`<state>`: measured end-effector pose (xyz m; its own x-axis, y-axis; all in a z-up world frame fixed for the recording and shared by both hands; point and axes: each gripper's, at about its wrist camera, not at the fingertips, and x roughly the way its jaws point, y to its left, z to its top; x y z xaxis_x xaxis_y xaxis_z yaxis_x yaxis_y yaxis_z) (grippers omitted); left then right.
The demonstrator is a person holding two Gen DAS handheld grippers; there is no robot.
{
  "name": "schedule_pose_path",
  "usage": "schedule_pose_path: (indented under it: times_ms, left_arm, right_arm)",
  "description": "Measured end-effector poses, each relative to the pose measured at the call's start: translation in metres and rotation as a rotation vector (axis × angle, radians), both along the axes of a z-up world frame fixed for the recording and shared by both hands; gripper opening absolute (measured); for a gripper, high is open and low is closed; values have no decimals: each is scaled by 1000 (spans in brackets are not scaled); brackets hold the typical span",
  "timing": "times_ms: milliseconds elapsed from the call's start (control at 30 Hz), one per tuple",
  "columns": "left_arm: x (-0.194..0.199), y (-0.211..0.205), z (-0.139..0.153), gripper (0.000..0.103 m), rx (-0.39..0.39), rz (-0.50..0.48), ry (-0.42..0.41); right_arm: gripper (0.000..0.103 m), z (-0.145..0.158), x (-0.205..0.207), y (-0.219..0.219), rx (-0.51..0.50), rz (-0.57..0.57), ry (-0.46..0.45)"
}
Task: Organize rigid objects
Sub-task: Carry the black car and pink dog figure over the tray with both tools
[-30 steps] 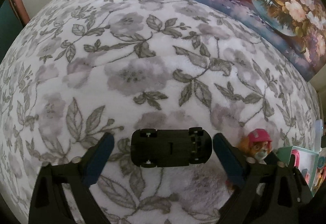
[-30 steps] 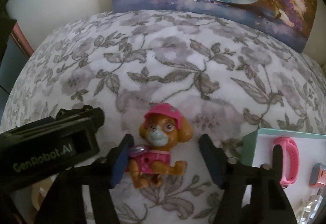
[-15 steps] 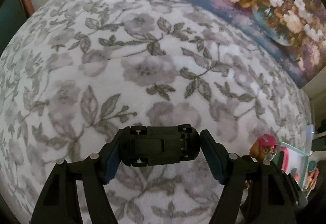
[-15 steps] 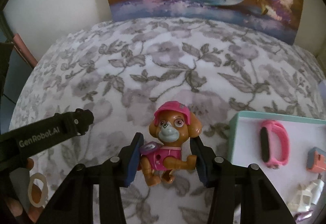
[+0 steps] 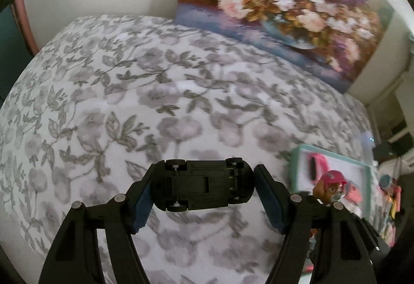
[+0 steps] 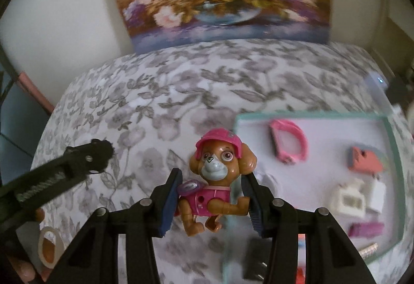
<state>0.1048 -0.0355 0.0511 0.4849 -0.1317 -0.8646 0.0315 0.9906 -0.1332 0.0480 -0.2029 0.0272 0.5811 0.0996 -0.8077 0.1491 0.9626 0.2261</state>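
1. The left gripper [image 5: 202,191] clamps a black toy car [image 5: 201,188] underside-up, held over the floral bedspread [image 5: 129,103].
2. The right gripper [image 6: 211,196] pinches a puppy figure [image 6: 216,180] upright, apparently lifted, near-left of the teal tray [image 6: 396,144].

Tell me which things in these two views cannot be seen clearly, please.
- Toy car, left wrist view: only its underside shows; the top faces away.
- Tray, right wrist view: blurred by motion; the right gripper hides its near corner.
- Dog figure, left wrist view: body hidden behind the left gripper's fingers.
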Motion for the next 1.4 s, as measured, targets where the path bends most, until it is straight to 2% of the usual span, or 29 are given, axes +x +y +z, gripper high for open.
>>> schedule_pose_path:
  times_ms: [300,600,800,1400]
  left_arm:
    - [-40,-55,16,74,-23,-143,-36]
    - [-74,-108,12,74,3,-274,-31]
    - [-87,-125,11,74,10,-311,-29]
    - [-100,-174,-11,74,92,-405,0]
  right_arm:
    - [51,9,-48,-59,12,-127,-8]
    - [51,-4,-81,-104,39,-228,25]
    - [51,-12,-99,-130,46,-283,41]
    - [51,-38,-102,-157,49,-290,110]
